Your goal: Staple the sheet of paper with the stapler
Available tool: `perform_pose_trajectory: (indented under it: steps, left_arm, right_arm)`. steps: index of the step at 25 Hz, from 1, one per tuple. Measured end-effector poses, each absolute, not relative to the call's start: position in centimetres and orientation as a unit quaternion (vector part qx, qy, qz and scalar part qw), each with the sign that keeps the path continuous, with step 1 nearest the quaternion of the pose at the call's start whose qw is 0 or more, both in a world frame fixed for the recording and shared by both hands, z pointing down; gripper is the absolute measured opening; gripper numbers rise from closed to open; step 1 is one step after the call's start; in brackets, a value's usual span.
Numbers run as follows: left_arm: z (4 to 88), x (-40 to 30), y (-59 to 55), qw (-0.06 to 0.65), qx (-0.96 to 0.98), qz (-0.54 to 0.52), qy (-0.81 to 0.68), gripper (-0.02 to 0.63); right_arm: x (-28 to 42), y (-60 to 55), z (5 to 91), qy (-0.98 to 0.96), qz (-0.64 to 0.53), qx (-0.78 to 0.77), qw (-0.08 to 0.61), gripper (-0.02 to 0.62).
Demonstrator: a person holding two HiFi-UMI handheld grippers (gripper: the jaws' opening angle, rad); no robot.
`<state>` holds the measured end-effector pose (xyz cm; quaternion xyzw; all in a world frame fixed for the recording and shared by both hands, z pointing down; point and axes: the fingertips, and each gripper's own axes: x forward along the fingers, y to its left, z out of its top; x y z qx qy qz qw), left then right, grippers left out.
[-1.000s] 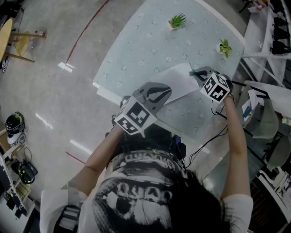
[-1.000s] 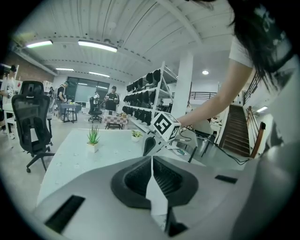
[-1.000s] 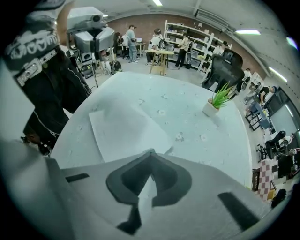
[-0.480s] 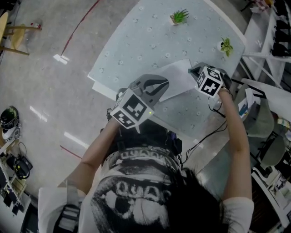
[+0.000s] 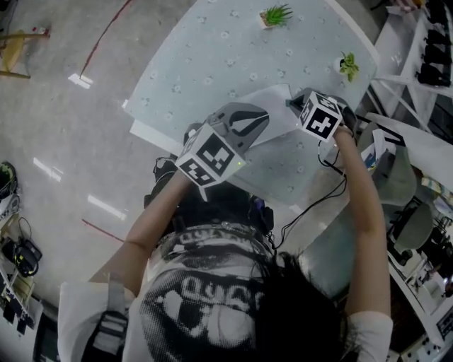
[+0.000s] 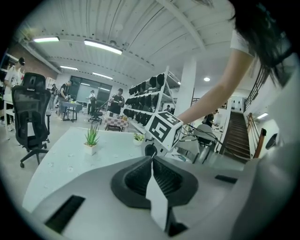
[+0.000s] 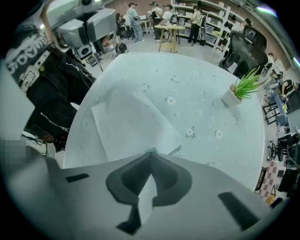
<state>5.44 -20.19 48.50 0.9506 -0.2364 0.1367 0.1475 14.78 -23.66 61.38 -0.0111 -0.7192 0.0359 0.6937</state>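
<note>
A white sheet of paper (image 5: 277, 119) (image 7: 131, 124) lies on the pale flower-patterned table (image 5: 212, 63). My right gripper (image 5: 303, 107) (image 7: 150, 153) points straight down at the sheet's right corner, jaws shut with nothing between them. A small dark green bit of the stapler (image 5: 293, 105) (image 7: 149, 151) peeks out at its tip; the rest is hidden under the gripper. My left gripper (image 5: 260, 121) (image 6: 151, 157) hovers over the sheet's near edge, nearly level, jaws shut and empty. It looks at the right gripper's marker cube (image 6: 164, 131).
Two small potted plants (image 5: 274, 15) (image 5: 347, 65) stand at the table's far side. A black cable (image 5: 311, 205) hangs from the right hand past the table's near edge. Shelves and chairs (image 5: 417, 177) crowd the right side.
My left gripper has crept a little further over the sheet's near edge. The right gripper has stayed at the corner and tipped more upright.
</note>
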Motion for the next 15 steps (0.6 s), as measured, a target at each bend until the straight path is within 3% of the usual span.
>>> perform_pose_trajectory:
  steps: [15]
  left_arm:
    - [48.1,6.9,-21.3,0.140,0.956,0.137,-0.220,0.012]
  right_arm:
    - [14.8,-23.8,61.4,-0.713,0.061,-0.005,0.699,0.006]
